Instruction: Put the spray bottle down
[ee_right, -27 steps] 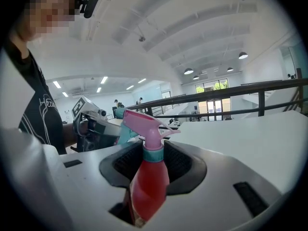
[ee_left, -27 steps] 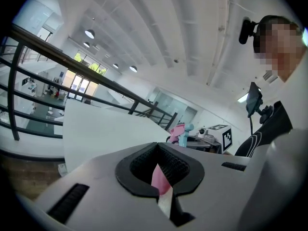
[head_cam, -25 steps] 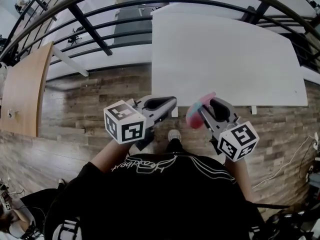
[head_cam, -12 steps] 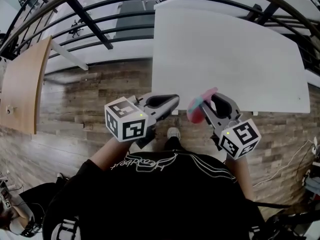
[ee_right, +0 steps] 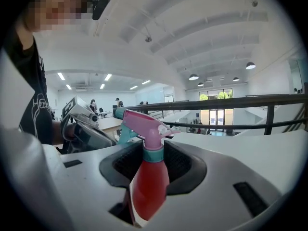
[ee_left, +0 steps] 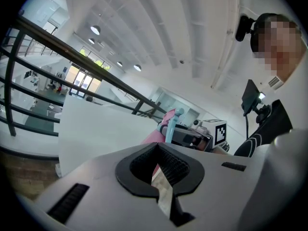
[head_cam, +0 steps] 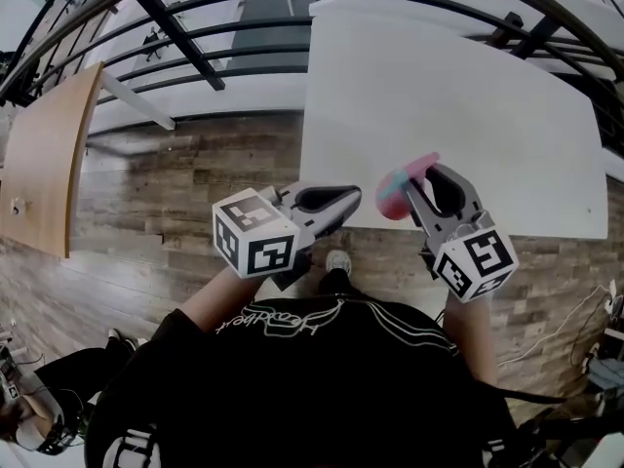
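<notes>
The spray bottle (head_cam: pixel 395 193) has a red body, a teal collar and a pink head. My right gripper (head_cam: pixel 426 172) is shut on it and holds it just over the near edge of the white table (head_cam: pixel 448 96). In the right gripper view the bottle (ee_right: pixel 148 179) stands upright between the jaws of the right gripper (ee_right: pixel 150 163), with its nozzle pointing right. The left gripper (head_cam: pixel 349 199) hangs over the wooden floor beside the table's near left corner, shut with nothing in it. In the left gripper view the bottle (ee_left: pixel 168 124) shows past the shut left gripper (ee_left: pixel 161 177).
A black railing (head_cam: pixel 185 42) curves round beyond the table. A light wooden board (head_cam: pixel 44 154) lies at the left over the plank floor (head_cam: pixel 166 193). My shoe (head_cam: pixel 338 261) is under the table's edge. Cables (head_cam: pixel 575 320) trail at the right.
I have come closer to the table. The right gripper has carried the bottle forward and up, from over the floor to over the table's near edge. The left gripper came along, still shut.
</notes>
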`<action>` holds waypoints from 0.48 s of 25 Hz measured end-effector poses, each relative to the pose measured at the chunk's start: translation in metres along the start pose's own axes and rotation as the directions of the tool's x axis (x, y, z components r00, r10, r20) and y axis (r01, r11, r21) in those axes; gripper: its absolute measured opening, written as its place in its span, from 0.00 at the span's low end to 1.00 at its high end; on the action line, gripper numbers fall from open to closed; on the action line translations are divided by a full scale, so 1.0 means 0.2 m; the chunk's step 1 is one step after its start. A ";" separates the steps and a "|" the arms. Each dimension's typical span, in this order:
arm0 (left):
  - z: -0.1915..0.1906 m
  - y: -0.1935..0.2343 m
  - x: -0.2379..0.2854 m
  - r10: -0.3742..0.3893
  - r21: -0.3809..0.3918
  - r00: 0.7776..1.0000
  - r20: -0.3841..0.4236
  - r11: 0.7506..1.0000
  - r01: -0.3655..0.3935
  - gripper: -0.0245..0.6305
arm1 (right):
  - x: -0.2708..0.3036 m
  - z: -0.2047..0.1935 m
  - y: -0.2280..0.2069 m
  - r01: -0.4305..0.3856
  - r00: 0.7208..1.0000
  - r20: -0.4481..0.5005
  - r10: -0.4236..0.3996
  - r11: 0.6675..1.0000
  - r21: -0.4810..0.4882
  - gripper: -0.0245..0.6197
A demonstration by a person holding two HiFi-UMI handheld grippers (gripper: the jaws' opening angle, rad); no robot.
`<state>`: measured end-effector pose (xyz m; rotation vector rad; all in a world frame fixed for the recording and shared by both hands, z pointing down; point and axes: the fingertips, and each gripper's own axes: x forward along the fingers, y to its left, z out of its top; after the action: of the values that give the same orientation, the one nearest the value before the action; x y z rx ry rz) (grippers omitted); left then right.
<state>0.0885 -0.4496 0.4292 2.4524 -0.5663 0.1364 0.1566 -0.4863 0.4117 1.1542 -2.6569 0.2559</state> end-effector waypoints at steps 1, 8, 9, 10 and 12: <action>0.01 0.01 0.01 0.000 -0.001 1.000 0.001 1.000 0.000 0.05 | 0.01 0.02 -0.02 0.003 1.000 0.010 -0.003 1.000 -0.004 0.25; 0.03 0.06 0.07 0.008 -0.006 1.000 -0.005 1.000 -0.008 0.05 | 0.09 0.13 -0.15 0.030 0.997 0.074 -0.027 0.999 -0.036 0.25; 0.03 0.08 0.08 0.011 -0.004 1.000 -0.009 1.000 -0.011 0.05 | 0.11 0.14 -0.17 0.038 0.996 0.079 -0.034 0.998 -0.048 0.25; 0.03 0.09 0.09 0.013 -0.004 1.000 -0.012 1.000 -0.013 0.05 | 0.13 0.14 -0.19 0.044 0.996 0.083 -0.039 0.997 -0.058 0.25; 0.03 0.11 0.11 0.014 -0.012 1.000 -0.015 1.000 -0.014 0.05 | 0.17 0.15 -0.22 0.050 0.995 0.091 -0.044 0.997 -0.066 0.25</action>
<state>0.0982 -0.4773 0.4404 2.4340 -0.5759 0.1559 0.1628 -0.5464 0.3958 1.2332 -2.6882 0.1067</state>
